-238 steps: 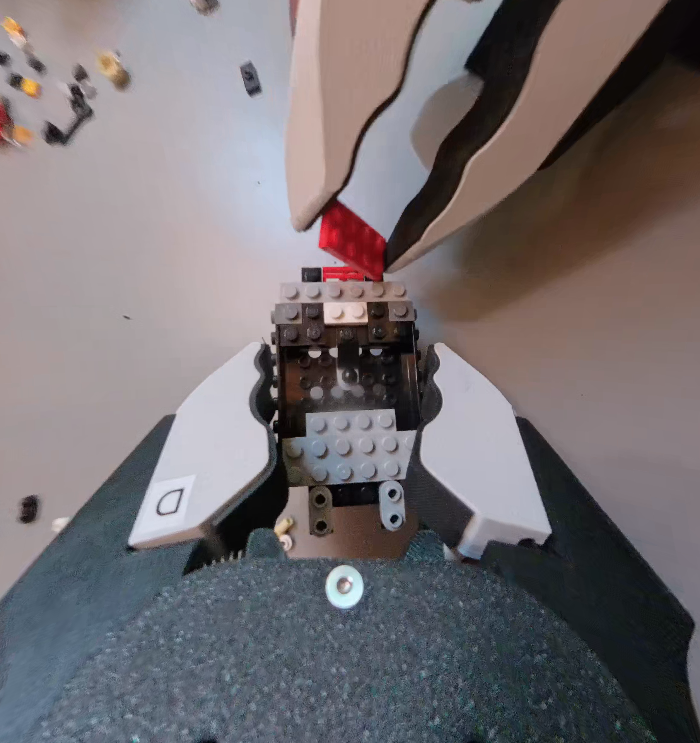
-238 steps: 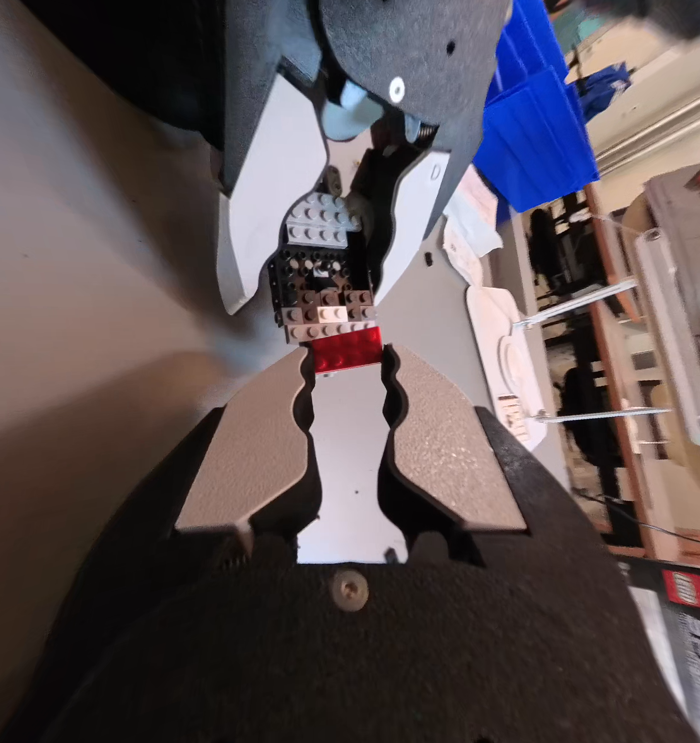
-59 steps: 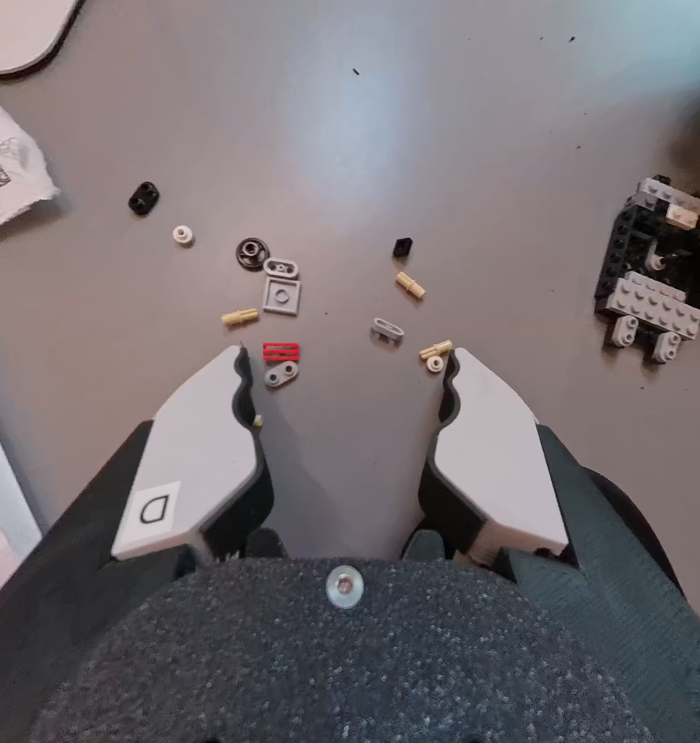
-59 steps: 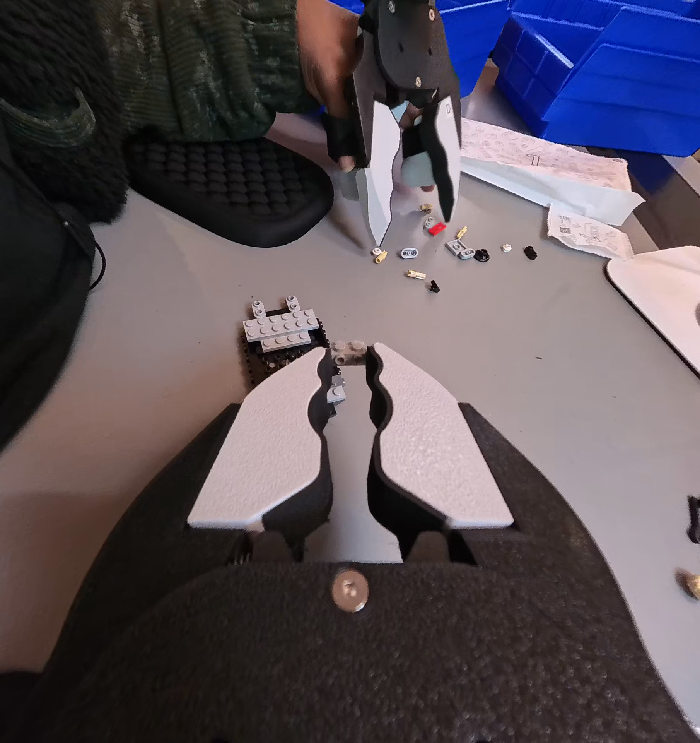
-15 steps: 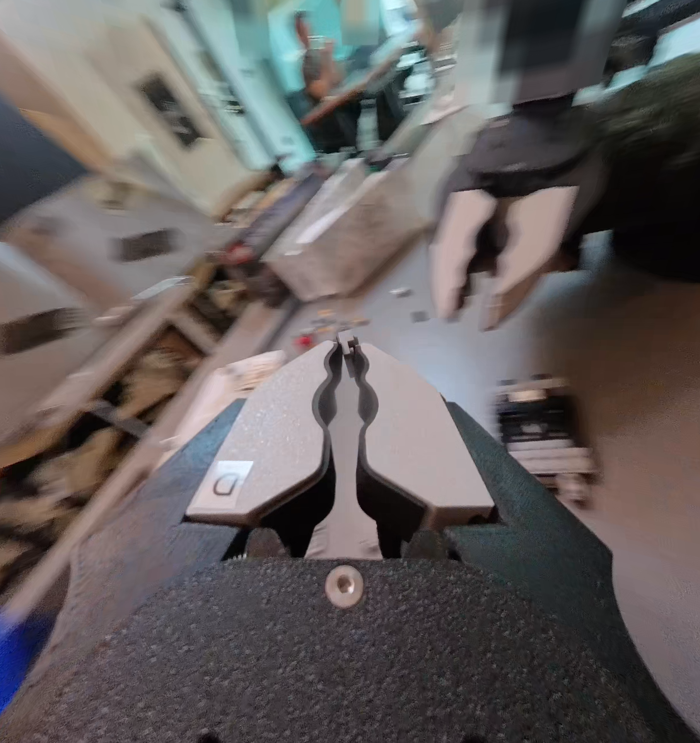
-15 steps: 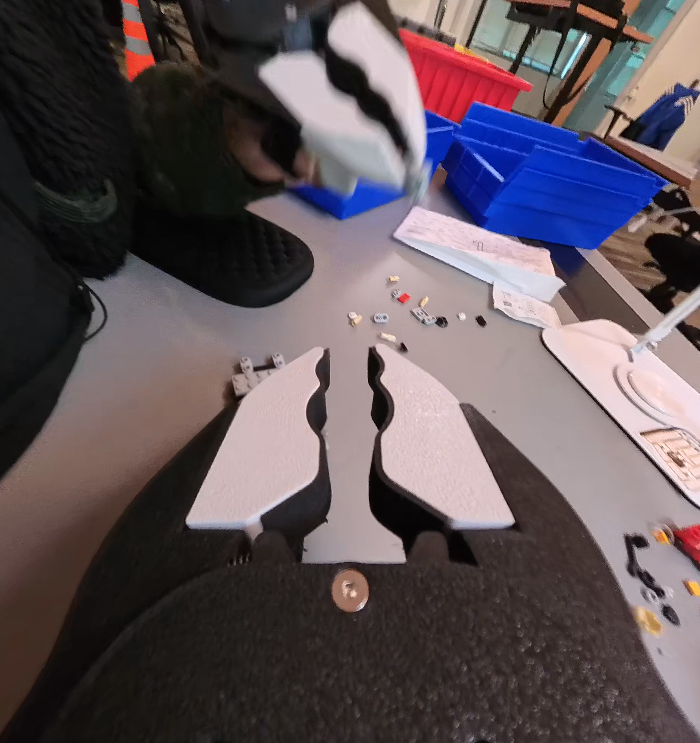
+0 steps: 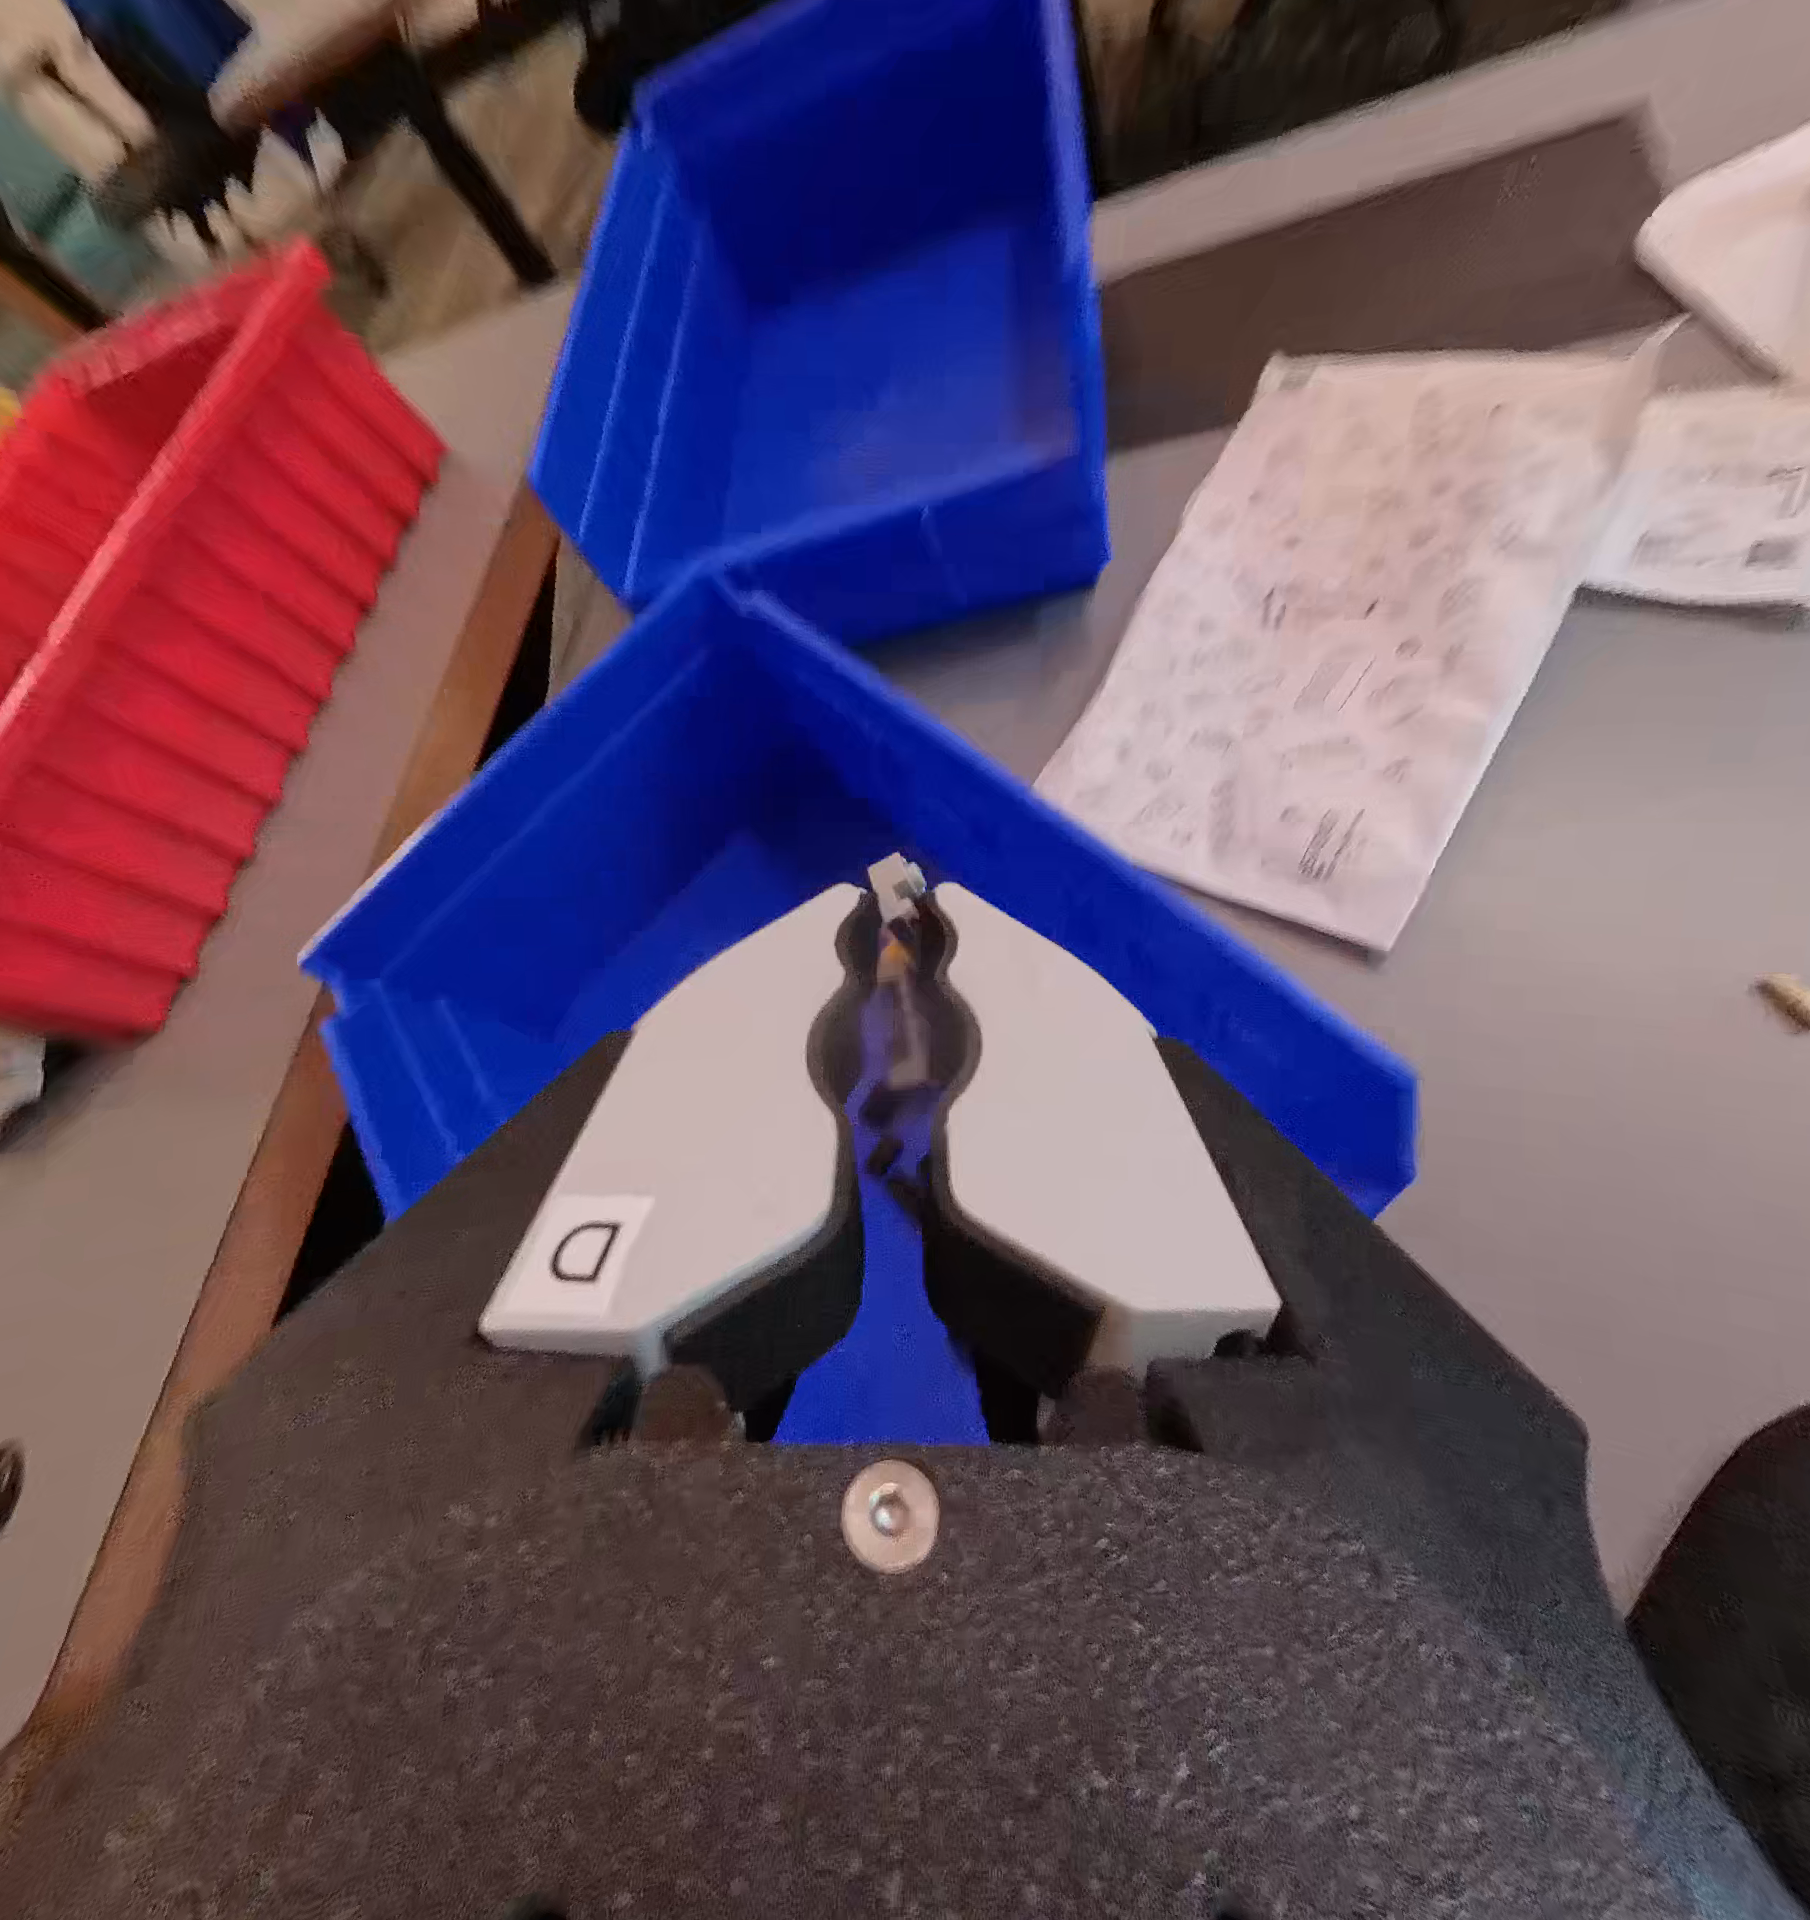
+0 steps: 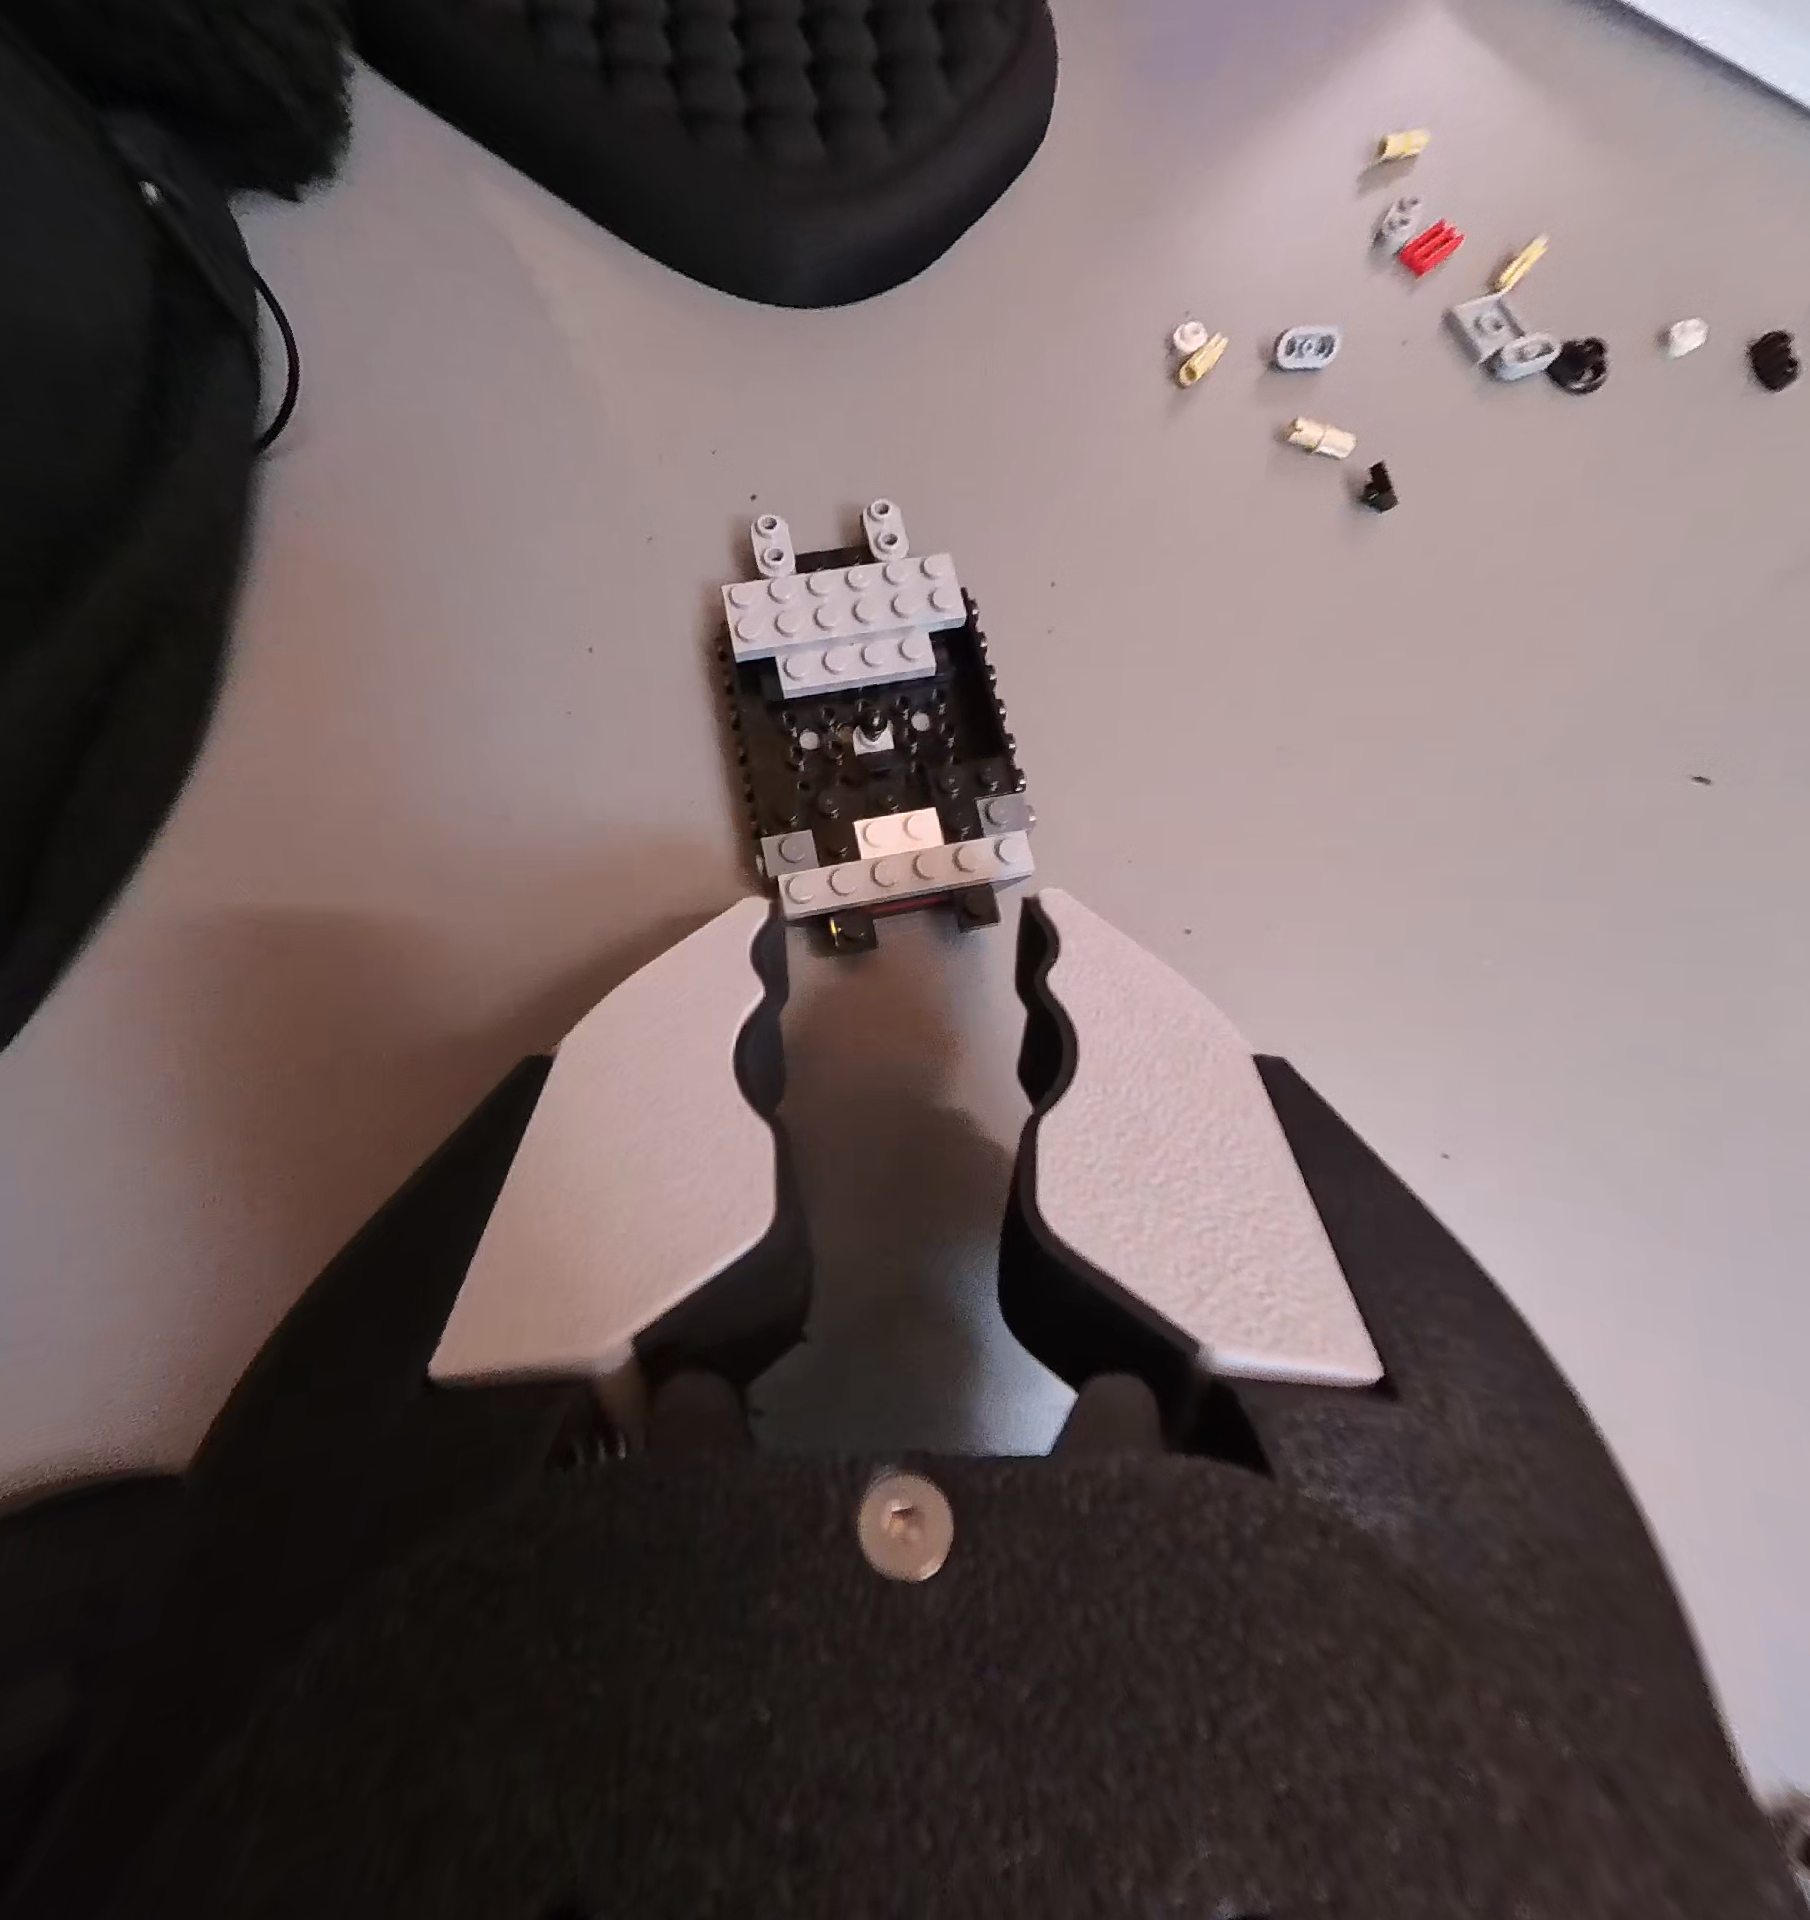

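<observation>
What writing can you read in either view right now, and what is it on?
White sticker on a finger of the left gripper: one printed character; I won't copy it.
Large printed sheet and smaller slip on the table: too blurred to read.
Right wrist view: none visible.

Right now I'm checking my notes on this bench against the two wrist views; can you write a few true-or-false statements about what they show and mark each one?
1. The left gripper pinches a small light grey piece at its fingertips. True.
2. That gripper is above a red bin. False: it is over a blue bin; the red bin stands off to the side.
3. The right gripper is closed on the brick model. False: its fingers are apart, and the model lies on the table just beyond the tips.
4. Loose small pieces lie scattered on the grey table beyond the model. True.
5. The printed sheet lies inside a blue bin. False: it lies flat on the table.
</observation>
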`<state>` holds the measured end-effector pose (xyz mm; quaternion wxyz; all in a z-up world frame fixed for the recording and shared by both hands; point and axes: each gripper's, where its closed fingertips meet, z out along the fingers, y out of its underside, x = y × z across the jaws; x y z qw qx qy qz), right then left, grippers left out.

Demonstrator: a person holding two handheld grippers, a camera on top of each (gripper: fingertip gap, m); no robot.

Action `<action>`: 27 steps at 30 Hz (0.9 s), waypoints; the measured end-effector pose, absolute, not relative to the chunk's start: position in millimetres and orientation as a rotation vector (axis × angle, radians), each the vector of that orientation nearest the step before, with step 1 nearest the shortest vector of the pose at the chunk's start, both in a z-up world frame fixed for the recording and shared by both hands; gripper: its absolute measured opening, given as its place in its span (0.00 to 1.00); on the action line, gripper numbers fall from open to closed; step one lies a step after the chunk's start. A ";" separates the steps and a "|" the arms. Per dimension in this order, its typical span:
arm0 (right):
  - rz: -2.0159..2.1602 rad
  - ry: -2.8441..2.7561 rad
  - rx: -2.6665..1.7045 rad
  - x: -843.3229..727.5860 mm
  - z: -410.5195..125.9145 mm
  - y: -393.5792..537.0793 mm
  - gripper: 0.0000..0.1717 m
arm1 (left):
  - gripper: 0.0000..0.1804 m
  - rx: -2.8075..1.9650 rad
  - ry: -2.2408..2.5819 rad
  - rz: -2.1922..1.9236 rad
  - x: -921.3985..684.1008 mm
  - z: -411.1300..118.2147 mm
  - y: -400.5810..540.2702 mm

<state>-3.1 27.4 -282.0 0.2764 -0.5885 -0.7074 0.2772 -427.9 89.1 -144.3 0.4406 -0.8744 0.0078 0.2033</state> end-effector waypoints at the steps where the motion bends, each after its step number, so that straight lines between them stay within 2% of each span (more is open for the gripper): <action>1: 0.750 -1.906 -1.584 -3.5 -283.7 26.4 0.25 | 0.04 -2.212 -0.009 0.515 -436.1 -149.7 84.6; 3: 0.757 -1.917 -1.595 -4.9 -286.8 24.6 0.27 | 0.09 -2.274 -0.070 0.513 -449.8 -160.8 78.4; 7: 0.755 -1.933 -1.603 -8.0 -291.8 21.8 0.30 | 0.28 -2.373 -0.109 0.499 -459.4 -181.0 73.6; 9: 0.748 -1.932 -1.611 -9.1 -293.4 22.3 0.33 | 0.33 -2.362 -0.102 0.513 -459.7 -180.0 76.1; 13: 0.748 -1.915 -1.625 -12.6 -294.6 24.6 0.39 | 0.35 -2.244 -0.038 0.577 -454.3 -160.2 83.8; 16: 0.772 -1.926 -1.622 -15.8 -296.4 22.6 0.39 | 0.33 -2.088 0.120 0.546 -422.5 -136.2 97.6; 19: 0.801 -1.926 -1.610 -16.9 -295.6 21.5 0.36 | 0.30 -1.947 0.425 0.316 -345.0 -125.4 112.2; 24: 0.871 -1.897 -1.617 -15.8 -290.7 20.8 0.32 | 0.33 -1.772 1.038 -0.444 -150.7 -165.0 85.6; 27: 0.887 -1.900 -1.630 -14.9 -291.5 19.7 0.32 | 0.39 -1.794 1.441 -0.526 -82.6 -224.5 46.8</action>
